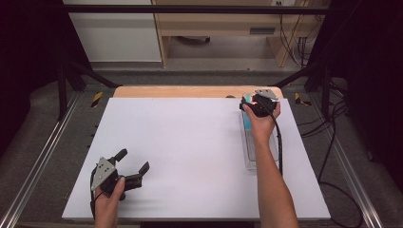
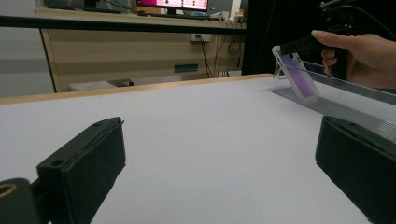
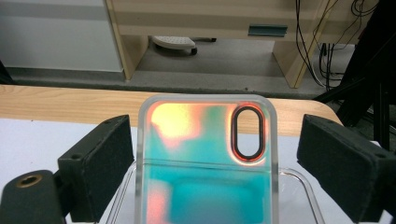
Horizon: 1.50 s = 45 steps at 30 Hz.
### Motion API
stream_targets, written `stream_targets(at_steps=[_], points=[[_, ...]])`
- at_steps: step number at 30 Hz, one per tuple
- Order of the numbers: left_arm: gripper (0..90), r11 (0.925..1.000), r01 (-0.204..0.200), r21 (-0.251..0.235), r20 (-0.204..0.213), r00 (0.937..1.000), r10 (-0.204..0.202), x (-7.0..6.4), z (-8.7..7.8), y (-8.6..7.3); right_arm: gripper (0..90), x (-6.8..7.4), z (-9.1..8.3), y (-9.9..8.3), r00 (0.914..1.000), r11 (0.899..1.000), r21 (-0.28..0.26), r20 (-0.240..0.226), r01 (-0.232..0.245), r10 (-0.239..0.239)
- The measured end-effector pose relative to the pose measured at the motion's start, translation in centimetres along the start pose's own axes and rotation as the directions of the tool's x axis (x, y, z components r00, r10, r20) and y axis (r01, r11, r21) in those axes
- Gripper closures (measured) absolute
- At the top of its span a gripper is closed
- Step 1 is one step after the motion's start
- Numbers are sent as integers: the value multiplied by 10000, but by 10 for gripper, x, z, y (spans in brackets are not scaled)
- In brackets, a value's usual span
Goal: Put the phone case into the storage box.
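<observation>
An iridescent teal-and-orange phone case [image 3: 205, 163] stands tilted at the far end of a clear plastic tray [image 1: 260, 151] on the right side of the white board. My right gripper [image 3: 215, 135] is open, with one jaw on each side of the case's top and small gaps showing. From above, the right gripper [image 1: 256, 103] sits over the case [image 1: 247, 122]. My left gripper [image 1: 134, 160] rests open near the board's front left corner with nothing between its jaws. In the left gripper view [image 2: 224, 135] the case [image 2: 299, 77] looks purple far off.
The white board [image 1: 190, 142] lies on a wooden table whose far edge [image 1: 190, 91] shows beyond it. Metal rails run along both sides. Cables hang at the right, and a wooden desk stands behind the table.
</observation>
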<state>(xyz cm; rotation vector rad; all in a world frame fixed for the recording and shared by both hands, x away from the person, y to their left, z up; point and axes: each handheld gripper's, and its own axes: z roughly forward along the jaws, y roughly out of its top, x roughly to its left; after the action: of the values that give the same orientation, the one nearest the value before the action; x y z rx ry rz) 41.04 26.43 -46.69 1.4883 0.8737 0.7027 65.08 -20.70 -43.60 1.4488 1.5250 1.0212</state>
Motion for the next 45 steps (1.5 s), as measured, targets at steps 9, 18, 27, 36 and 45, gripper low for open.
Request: stream_targets(at_steps=[9,18,27,36,45], points=[[11,10000,-45,47,-8,10000,45,-1,0,0,56,-2,-4,2,9999,9998,205,-136,36,-33],[10,10000,-23,6,-21,10000,23,0,0,0,54,-3,-10,5,9987,9997,195,-486,-124,133],[10,10000,64,-13,-84,9999,-64,1,-1,1,48,3,-17,11,9959,9998,117,-883,-186,195],[10,9999,84,-74,-125,9999,-85,3,-2,2,44,6,-26,15,9934,9999,32,-1141,-137,140],[10,10000,43,-66,-157,9999,-44,3,-3,2,43,9,-30,17,9915,9999,-92,-1302,-57,45]])
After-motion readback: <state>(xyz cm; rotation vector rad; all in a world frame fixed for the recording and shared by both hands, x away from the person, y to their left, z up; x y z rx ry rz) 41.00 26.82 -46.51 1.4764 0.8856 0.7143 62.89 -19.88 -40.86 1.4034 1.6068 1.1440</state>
